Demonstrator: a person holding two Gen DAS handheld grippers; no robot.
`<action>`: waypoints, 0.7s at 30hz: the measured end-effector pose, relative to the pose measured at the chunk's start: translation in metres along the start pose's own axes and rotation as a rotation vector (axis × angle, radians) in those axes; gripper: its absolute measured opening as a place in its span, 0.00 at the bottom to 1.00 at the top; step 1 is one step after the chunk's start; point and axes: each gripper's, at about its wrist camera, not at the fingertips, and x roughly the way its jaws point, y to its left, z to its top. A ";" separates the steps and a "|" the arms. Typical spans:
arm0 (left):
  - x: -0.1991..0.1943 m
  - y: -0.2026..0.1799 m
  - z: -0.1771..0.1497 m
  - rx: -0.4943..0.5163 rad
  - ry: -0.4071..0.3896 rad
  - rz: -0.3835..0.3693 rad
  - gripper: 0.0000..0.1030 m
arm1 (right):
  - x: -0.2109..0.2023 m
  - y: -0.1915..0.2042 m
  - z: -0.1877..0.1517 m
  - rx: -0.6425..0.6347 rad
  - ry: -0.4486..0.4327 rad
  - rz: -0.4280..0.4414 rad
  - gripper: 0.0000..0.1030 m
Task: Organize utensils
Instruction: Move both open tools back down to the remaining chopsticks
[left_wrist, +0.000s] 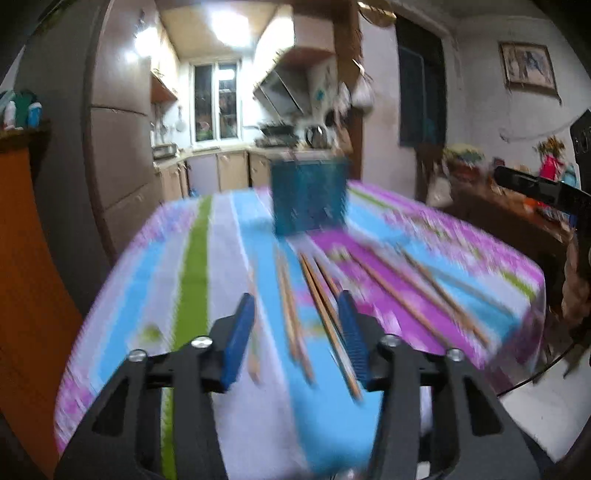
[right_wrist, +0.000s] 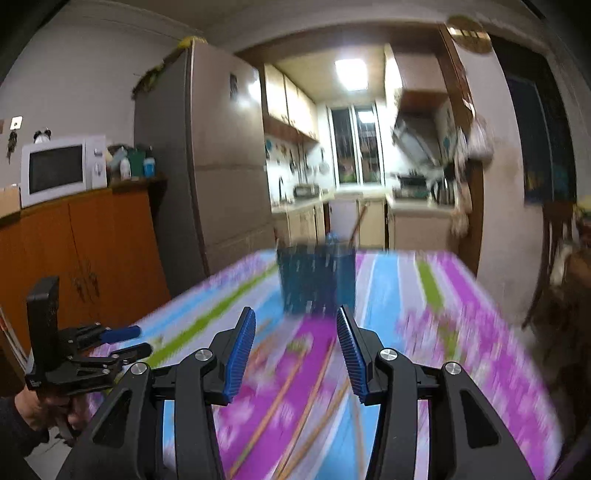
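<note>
A blue perforated utensil holder (left_wrist: 309, 197) stands upright at the far middle of the table, on a striped cloth (left_wrist: 192, 280). Several wooden chopsticks (left_wrist: 291, 317) lie loose on the cloth in front of it. My left gripper (left_wrist: 297, 299) hovers open over the near chopsticks, which lie on the cloth below the gap between its blue pads (left_wrist: 240, 332). In the right wrist view my right gripper (right_wrist: 295, 310) is open and empty above more chopsticks (right_wrist: 284, 391), facing the holder (right_wrist: 317, 280). The left gripper (right_wrist: 135, 339) shows at the left, held by a hand (right_wrist: 33, 410). Both views are motion-blurred.
An orange cabinet (right_wrist: 92, 258) with a white microwave (right_wrist: 62, 168) and a tall fridge (right_wrist: 221, 158) stand left of the table. A kitchen opens behind the table. A dark sideboard with clutter (left_wrist: 509, 206) stands on the right. The cloth's right edge (left_wrist: 532, 295) drops off.
</note>
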 end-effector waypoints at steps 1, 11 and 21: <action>0.001 -0.005 -0.011 -0.004 0.011 -0.015 0.36 | -0.002 0.005 -0.011 -0.006 0.011 -0.003 0.38; 0.017 -0.014 -0.057 0.033 0.066 -0.042 0.27 | 0.018 0.061 -0.089 -0.049 0.170 0.046 0.27; 0.016 -0.016 -0.068 0.060 0.056 -0.007 0.24 | 0.057 0.106 -0.096 -0.098 0.214 0.125 0.27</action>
